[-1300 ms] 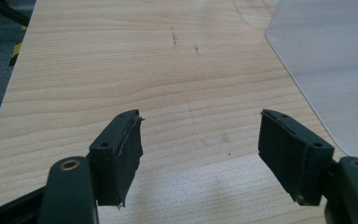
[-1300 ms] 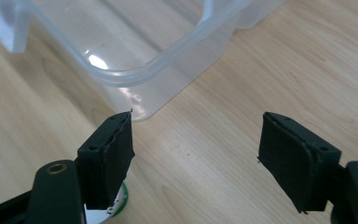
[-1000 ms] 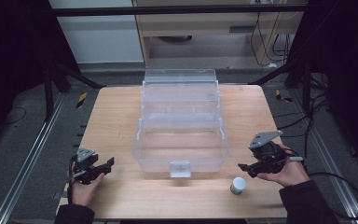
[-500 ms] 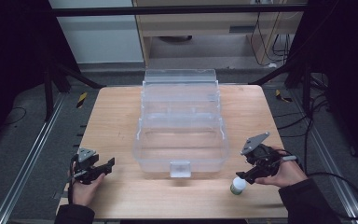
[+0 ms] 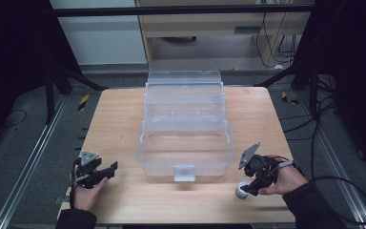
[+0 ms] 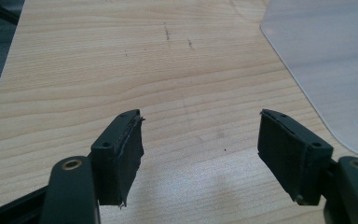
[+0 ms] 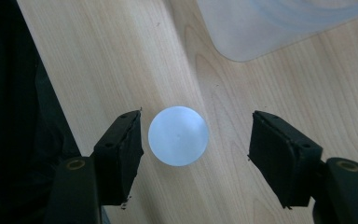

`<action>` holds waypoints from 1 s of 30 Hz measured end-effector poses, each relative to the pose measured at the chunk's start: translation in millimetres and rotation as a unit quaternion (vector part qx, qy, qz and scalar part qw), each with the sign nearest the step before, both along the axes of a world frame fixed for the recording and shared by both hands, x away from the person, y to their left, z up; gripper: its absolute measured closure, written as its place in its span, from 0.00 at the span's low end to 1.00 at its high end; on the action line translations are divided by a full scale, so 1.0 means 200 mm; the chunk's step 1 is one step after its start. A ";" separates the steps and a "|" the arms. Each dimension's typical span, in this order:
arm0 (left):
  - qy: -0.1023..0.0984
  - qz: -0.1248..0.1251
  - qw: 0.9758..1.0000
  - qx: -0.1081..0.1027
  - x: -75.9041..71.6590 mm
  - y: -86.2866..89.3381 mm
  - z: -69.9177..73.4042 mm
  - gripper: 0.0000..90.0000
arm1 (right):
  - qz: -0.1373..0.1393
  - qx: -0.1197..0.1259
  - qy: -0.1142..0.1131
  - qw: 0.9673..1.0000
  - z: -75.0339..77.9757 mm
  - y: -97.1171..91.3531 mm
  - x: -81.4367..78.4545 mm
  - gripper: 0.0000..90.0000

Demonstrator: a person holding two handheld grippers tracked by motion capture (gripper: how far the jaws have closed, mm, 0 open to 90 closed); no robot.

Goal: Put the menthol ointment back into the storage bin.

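Bottle [image 7: 178,136]: white cap up, on table [image 5: 124,119], 5 o'clock of clear box [image 5: 185,138].
R gripper [image 7: 193,140]: above bottle, jaws apart, not touching.
L gripper [image 6: 200,140]: 7 o'clock, jaws apart, empty.
Tip: centre bottle btwn jaws, lower, close gently.

A robotics lab or test workshop is showing itself here: a plain wooden table [image 5: 124,119] is standing inside a black metal frame [image 5: 181,9], with aluminium rails [image 5: 24,167] running along the grey floor on both sides. Black cables [image 5: 314,129] are trailing across the floor at right, yellow-and-black hazard tape [image 5: 84,101] is marking the frame's feet, and a person's hands are working handheld grippers fitted with cameras at the table's near edge.
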State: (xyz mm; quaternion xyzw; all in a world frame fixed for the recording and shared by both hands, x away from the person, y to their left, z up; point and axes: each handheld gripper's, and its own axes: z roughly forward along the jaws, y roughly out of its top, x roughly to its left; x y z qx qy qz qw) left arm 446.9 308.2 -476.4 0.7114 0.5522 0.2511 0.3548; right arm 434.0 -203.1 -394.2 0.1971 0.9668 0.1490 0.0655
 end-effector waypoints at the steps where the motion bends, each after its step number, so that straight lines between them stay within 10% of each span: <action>1: 0.000 0.000 1.000 0.001 0.00 0.00 0.00 0.34 | 0.007 -0.003 0.001 1.000 -0.01 0.00 0.00 0.39; 30: 0.000 -0.001 1.000 0.001 0.00 0.00 0.00 0.34 | 0.043 -0.074 0.041 0.995 -0.18 0.08 0.02 0.52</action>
